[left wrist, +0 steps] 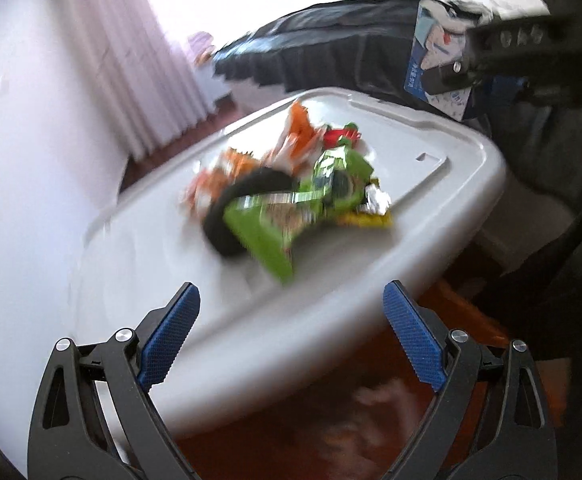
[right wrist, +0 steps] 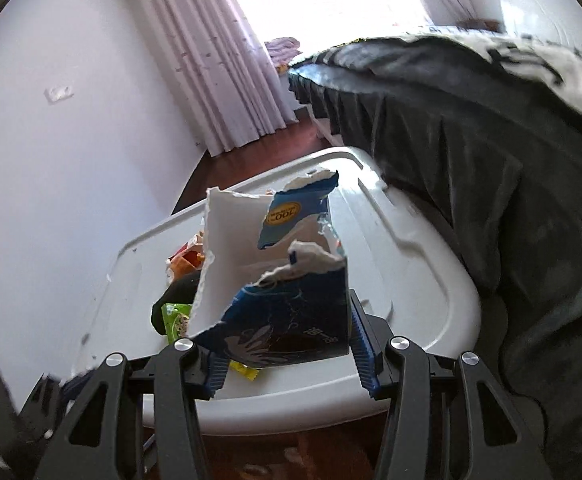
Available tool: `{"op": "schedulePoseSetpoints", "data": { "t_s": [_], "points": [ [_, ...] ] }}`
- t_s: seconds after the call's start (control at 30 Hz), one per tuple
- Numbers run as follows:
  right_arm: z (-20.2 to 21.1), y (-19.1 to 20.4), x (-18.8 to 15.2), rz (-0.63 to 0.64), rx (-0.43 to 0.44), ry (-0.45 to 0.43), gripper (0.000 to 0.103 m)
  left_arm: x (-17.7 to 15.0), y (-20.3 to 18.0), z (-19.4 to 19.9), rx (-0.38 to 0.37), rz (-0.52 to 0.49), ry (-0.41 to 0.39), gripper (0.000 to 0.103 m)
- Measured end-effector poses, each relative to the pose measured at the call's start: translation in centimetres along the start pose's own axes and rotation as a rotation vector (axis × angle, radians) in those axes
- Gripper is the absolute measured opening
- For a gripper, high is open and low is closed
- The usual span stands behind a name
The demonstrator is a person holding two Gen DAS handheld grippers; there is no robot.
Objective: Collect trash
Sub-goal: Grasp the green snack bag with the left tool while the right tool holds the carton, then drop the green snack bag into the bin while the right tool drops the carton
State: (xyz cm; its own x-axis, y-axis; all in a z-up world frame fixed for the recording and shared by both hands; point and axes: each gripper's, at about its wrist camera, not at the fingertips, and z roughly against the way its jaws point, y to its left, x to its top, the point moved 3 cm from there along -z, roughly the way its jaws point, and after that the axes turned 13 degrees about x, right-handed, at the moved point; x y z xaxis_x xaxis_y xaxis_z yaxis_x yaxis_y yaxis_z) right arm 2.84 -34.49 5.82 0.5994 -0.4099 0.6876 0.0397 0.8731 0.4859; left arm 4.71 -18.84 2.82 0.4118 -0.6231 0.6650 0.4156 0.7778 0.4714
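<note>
Trash sits in a loose heap on the white plastic lid (left wrist: 431,128) that serves as the tabletop: a green wrapper (left wrist: 275,216) nearest the left gripper, orange wrappers (left wrist: 299,140) on the heap's far side, a black band-like piece (left wrist: 227,216) curling under the green one, and yellow and foil scraps (left wrist: 371,208) at the heap's edge toward the bed. A torn blue-and-white carton (right wrist: 275,280) is already clamped low down in the right gripper (right wrist: 287,356), its ragged open top pointing away from the camera, above the lid's near edge and hiding much of the heap in that view.

The left gripper (left wrist: 291,336) hangs short of the heap with its jaws wide apart and nothing between them. The left view is smeared, so edges of the wrappers are hard to read.

Judging from this, the step is to gather the loose wrappers, perhaps into the carton's open mouth. To do it well, the left jaws should come in low along the lid toward the green wrapper, straddle a raised fold instead of a flat part, and close only once both pads bracket the film. Thin foil slips and drags neighbours, so a slow lift is wise. The carton should stay upright and near the heap, without being squeezed harder, since its torn walls look easy to crush. The dark bedspread (right wrist: 471,140) just beyond the lid leaves little room there.
</note>
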Motion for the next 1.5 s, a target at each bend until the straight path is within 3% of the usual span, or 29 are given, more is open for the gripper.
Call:
{"op": "schedulePoseSetpoints", "data": {
  "t_s": [0.17,0.37,0.4,0.43,0.47,0.67,0.83,1.03,1.1,1.27,1.43,1.5],
  "points": [
    [1.3,-0.5,0.5,-0.011,0.007,-0.048,0.05,1.9,-2.3,-3.8,0.043,-0.207,-0.067,0.09],
    [1.4,-0.3,0.2,-0.02,0.03,-0.036,0.05,3.8,-4.4,-7.4,0.065,-0.319,-0.134,0.089],
    [1.2,-0.2,0.2,-0.015,0.032,-0.034,0.05,4.2,-4.5,-7.9,0.023,-0.309,-0.137,0.087],
    [1.1,0.1,0.2,-0.006,0.034,-0.032,0.05,4.4,-4.5,-8.2,0.004,-0.297,-0.126,0.066],
    [1.0,0.3,0.3,0.002,0.035,-0.031,0.05,4.7,-4.6,-9.4,-0.015,-0.288,-0.072,0.037],
    [0.5,0.4,0.5,0.011,0.038,-0.027,0.05,5.8,-2.4,-11.2,-0.104,-0.101,0.022,0.024],
    [0.8,-0.8,1.0,-0.03,0.03,-0.046,0.05,6.3,0.8,-7.0,-0.166,0.087,0.037,0.022],
    [0.8,-1.1,1.0,-0.037,0.027,-0.04,0.05,6.6,4.9,-0.1,-0.056,0.226,0.053,0.022],
    [0.6,-0.9,0.8,-0.029,0.025,-0.033,0.05,6.0,6.3,2.2,0.026,0.269,0.071,0.022],
    [0.2,0.2,-0.2,0.016,0.023,-0.002,0.05,2.6,8.2,7.3,0.177,0.333,0.1,0.022],
    [0.2,2.7,-2.4,0.103,0.049,0.049,0.05,-2.3,9.1,10.7,0.236,0.399,0.155,0.022],
    [0.4,4.1,-4.4,0.135,0.072,0.073,0.05,-4.8,9.3,11.3,0.214,0.451,0.211,0.022]
  ]
}}
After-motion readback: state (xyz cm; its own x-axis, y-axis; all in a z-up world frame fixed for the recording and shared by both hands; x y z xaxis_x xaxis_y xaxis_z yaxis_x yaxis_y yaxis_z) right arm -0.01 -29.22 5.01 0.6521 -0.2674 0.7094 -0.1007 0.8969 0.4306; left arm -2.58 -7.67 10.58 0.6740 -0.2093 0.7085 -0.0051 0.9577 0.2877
